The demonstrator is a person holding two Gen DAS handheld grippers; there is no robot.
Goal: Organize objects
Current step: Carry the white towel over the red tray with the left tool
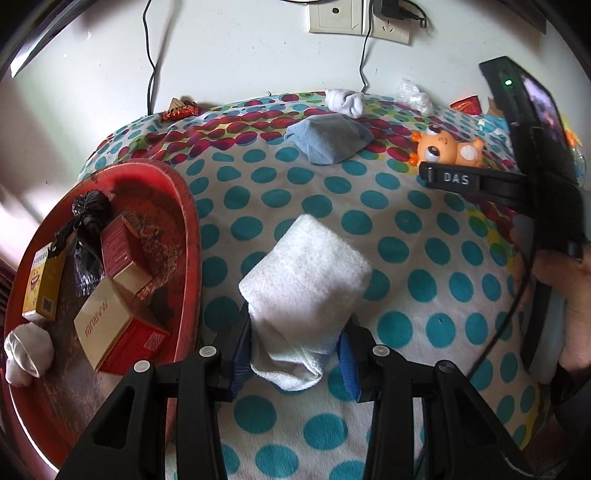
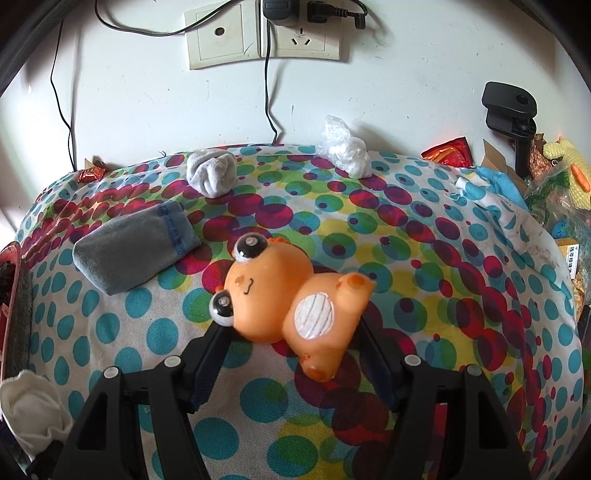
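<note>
A folded white sock (image 1: pixel 306 273) sticks out ahead of my left gripper (image 1: pixel 297 321), which is shut on its lower end above the dotted cloth (image 1: pixel 406 258). To its left lies a red tray (image 1: pixel 188 221) holding small boxes (image 1: pixel 110 325), a black bag and a balled white sock (image 1: pixel 26 350). An orange toy bear (image 2: pixel 280 291) lies on its side between the fingers of my right gripper (image 2: pixel 291 325). The jaws stand wide, close against its head and leg, and the toy rests on the cloth. That gripper's finger (image 1: pixel 450 179) also shows at the right of the left wrist view.
A folded blue-grey sock (image 2: pixel 136 247) lies left of the bear, with a balled grey sock (image 2: pixel 212 173) and a crumpled plastic bag (image 2: pixel 345 147) near the wall. Red wrappers (image 2: pixel 90 173), cables and wall sockets (image 2: pixel 258 33) line the back. Clutter fills the right edge (image 2: pixel 561 206).
</note>
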